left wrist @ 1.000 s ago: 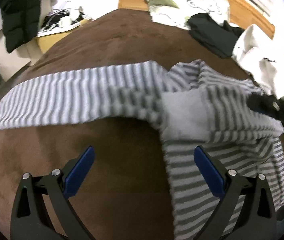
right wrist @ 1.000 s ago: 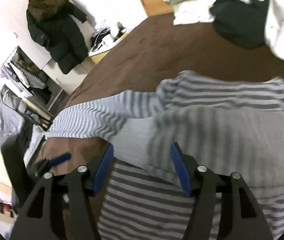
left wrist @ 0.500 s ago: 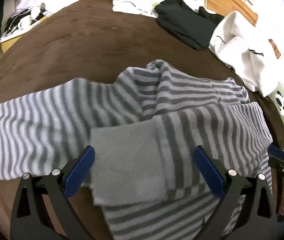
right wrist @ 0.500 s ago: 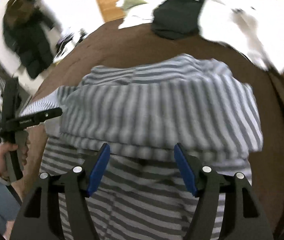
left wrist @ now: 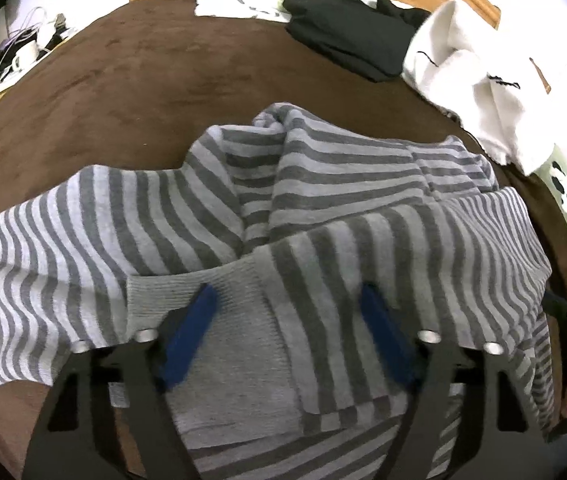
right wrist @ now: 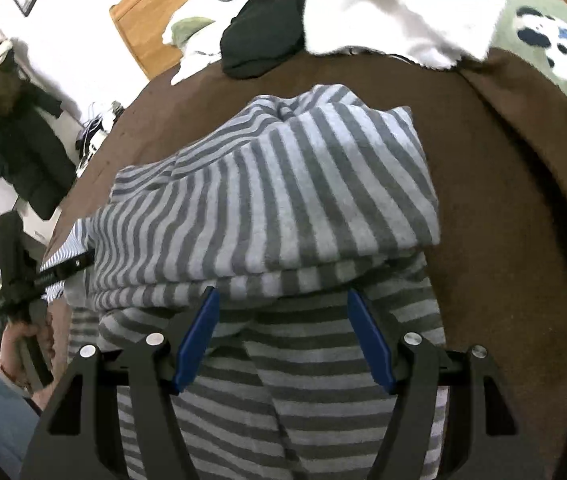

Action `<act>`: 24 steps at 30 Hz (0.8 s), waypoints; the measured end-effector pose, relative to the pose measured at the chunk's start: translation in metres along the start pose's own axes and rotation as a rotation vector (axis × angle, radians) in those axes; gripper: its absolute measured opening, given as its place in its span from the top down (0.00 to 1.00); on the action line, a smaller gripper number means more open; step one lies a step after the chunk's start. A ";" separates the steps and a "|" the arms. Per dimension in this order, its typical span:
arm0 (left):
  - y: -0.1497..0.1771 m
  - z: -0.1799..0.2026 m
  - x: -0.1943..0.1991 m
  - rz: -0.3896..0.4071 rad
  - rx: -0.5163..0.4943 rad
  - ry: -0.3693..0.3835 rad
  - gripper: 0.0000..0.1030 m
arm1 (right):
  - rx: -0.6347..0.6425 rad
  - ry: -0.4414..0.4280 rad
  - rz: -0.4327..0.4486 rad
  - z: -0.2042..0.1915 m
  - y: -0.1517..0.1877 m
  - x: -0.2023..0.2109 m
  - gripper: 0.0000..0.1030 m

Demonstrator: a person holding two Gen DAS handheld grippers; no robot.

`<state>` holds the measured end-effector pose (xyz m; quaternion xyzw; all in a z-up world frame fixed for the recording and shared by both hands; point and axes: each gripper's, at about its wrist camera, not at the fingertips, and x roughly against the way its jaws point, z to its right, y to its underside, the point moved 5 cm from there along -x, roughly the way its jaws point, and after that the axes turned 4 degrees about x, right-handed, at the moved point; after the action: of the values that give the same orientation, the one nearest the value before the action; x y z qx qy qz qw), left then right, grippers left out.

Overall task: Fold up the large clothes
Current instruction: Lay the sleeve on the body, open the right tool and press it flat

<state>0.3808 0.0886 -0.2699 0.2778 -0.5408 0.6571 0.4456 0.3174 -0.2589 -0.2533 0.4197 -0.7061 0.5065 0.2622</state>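
Left tongs point(left wrist: 287, 336), a second ago spread above the bare brown bed point(left wrist: 131, 92), are closing around the striped sweater's point(left wrist: 323, 184) folded-over cuff while right tongs point(right wrist: 283, 334) stay half-spread over its hem, so another fold looks imminent.

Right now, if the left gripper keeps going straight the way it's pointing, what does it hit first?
Most likely the plain grey ribbed cuff of the grey-striped knit sweater, lying between the closing left gripper fingers; depth is unclear.

Bright, even room light; fisheye bends the edges, and the far corners look perhaps overexposed.
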 end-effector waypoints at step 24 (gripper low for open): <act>-0.002 0.007 -0.006 0.039 -0.097 -0.200 0.49 | -0.080 0.076 -0.029 0.016 -0.006 -0.026 0.74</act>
<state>0.3843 0.0801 -0.2726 0.3093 -0.6191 0.6078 0.3894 0.3365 -0.2665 -0.2765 0.3994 -0.7093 0.4895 0.3128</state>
